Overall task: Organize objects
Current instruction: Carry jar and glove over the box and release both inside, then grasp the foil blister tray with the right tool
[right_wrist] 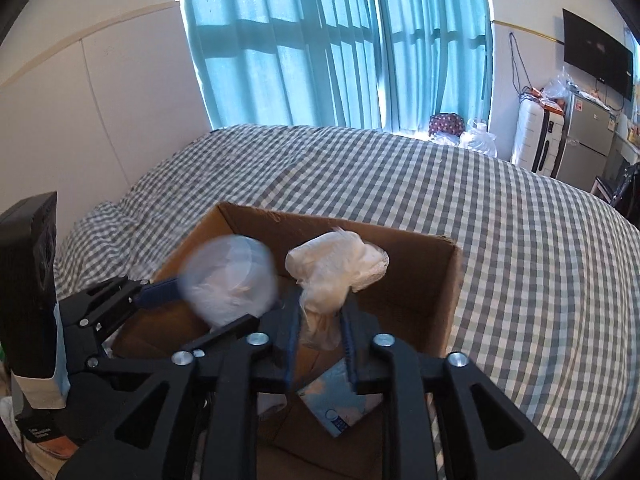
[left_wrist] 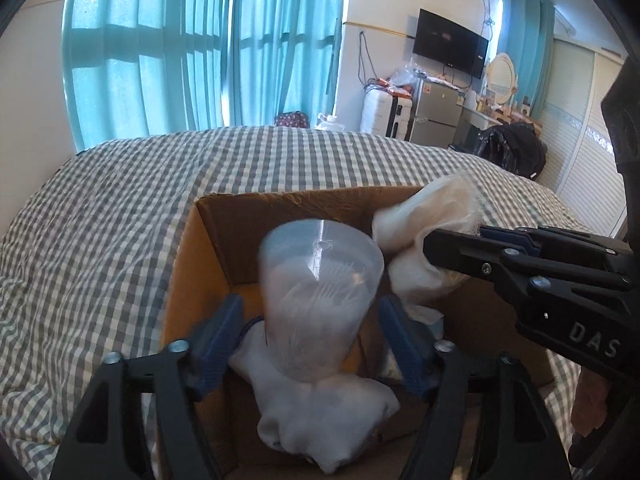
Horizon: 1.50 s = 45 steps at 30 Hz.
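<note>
An open cardboard box point(left_wrist: 304, 196) point(right_wrist: 360, 228) stands on the checked bed. A clear plastic cup point(left_wrist: 320, 300) point(right_wrist: 230, 280), blurred and upside down, hangs over the box between the blue pads of my left gripper point(left_wrist: 310, 312) point(right_wrist: 200, 308). The pads stand apart from its sides, so that gripper is open. My right gripper point(right_wrist: 320, 316) point(left_wrist: 436, 252) is shut on a white cloth bundle point(right_wrist: 340, 264) point(left_wrist: 424, 220) above the box's right side. Inside the box lie a crumpled white cloth point(left_wrist: 320, 412) and a light blue packet point(right_wrist: 340, 404).
The grey-and-white checked bed cover point(left_wrist: 120, 220) point(right_wrist: 520, 240) spreads all around the box. Teal curtains point(left_wrist: 200, 40) hang behind the bed. A white suitcase point(left_wrist: 384, 116), a small fridge point(left_wrist: 436, 112) and a wall television point(left_wrist: 450, 44) stand far off at the right.
</note>
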{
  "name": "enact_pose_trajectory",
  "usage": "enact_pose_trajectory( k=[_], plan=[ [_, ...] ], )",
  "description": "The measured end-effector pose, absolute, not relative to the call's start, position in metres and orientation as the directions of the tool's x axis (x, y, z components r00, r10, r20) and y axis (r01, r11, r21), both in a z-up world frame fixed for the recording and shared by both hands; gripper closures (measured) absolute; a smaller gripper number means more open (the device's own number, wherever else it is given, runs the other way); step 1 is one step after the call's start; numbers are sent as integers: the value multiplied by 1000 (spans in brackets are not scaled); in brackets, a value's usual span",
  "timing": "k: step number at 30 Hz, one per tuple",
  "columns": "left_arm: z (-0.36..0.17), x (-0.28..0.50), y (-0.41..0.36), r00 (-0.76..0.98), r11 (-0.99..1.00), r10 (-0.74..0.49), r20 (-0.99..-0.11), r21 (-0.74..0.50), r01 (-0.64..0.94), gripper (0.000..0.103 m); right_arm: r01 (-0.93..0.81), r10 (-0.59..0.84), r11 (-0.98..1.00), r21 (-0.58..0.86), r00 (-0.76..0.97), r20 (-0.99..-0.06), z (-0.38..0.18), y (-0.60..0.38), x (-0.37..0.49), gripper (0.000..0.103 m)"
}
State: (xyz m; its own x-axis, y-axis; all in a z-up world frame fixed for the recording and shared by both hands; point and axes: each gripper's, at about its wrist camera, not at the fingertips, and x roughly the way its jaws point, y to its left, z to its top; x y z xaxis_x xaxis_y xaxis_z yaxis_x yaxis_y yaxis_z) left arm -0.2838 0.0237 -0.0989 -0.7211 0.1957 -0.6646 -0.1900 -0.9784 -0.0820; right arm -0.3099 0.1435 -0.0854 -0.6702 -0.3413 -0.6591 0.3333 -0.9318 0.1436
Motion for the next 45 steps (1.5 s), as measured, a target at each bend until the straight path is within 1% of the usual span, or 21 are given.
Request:
enact_pose_trajectory(
  k=[1,4,5,7,9,12,14,15,16,20,23,25,28,33,37,41,45],
  plan=[
    [-95,-282,24,-723,-979,192,-664,-83,-184,23,331,-341,-932,146,-670,-659,-83,145,-308,64],
    [-78,-272,21,-734,-982,184,-654,-83,-172,21,314,-328,-939,140,-693,-642,-67,150,-295,59],
    [-71,-267,20,-742,-983,175,-646,-77,-165,18,313,-328,-939,141,-698,-636,-61,152,-291,58],
    [-55,-255,17,-760,-986,162,-630,-70,-151,14,308,-326,-941,139,-717,-617,-43,156,-281,49],
    [-38,-241,14,-777,-987,159,-610,-75,-143,10,296,-306,-948,118,-743,-596,-23,158,-265,43],
    [-14,-221,10,-801,-988,151,-580,-77,-131,6,290,-287,-953,87,-770,-570,6,162,-240,40],
    [3,-203,7,-820,-990,138,-555,-69,-120,3,278,-266,-958,64,-792,-550,25,163,-222,33],
    [9,-196,5,-827,-991,134,-546,-66,-117,1,267,-252,-962,51,-804,-538,35,164,-210,27],
    [17,-190,4,-835,-992,129,-536,-64,-113,0,258,-241,-965,42,-814,-529,42,164,-200,23],
    [37,-155,1,-855,-993,114,-505,-56,-100,0,237,-207,-971,3,-842,-498,67,163,-157,15],
    [42,-131,2,-852,-992,125,-508,-41,-122,0,214,-177,-976,-23,-859,-480,77,160,-127,8],
    [43,-118,3,-851,-990,136,-507,-36,-137,0,195,-158,-980,-29,-863,-480,79,159,-110,2],
    [44,-100,2,-856,-991,129,-501,-28,-133,0,172,-143,-985,-17,-866,-479,81,162,-90,0],
    [44,-76,-4,-857,-993,122,-500,-59,-106,0,147,-133,-989,6,-869,-477,76,165,-61,0],
    [42,-56,-8,-863,-996,93,-496,-61,-72,0,154,-141,-988,14,-857,-495,66,162,-45,0],
    [32,-40,-13,-868,-999,41,-494,-41,-24,0,153,-136,-988,6,-859,-494,53,159,-28,0],
    [11,-30,-16,-866,-999,21,-499,-47,3,0,153,-136,-988,10,-848,-513,27,154,-17,0]
  ],
)
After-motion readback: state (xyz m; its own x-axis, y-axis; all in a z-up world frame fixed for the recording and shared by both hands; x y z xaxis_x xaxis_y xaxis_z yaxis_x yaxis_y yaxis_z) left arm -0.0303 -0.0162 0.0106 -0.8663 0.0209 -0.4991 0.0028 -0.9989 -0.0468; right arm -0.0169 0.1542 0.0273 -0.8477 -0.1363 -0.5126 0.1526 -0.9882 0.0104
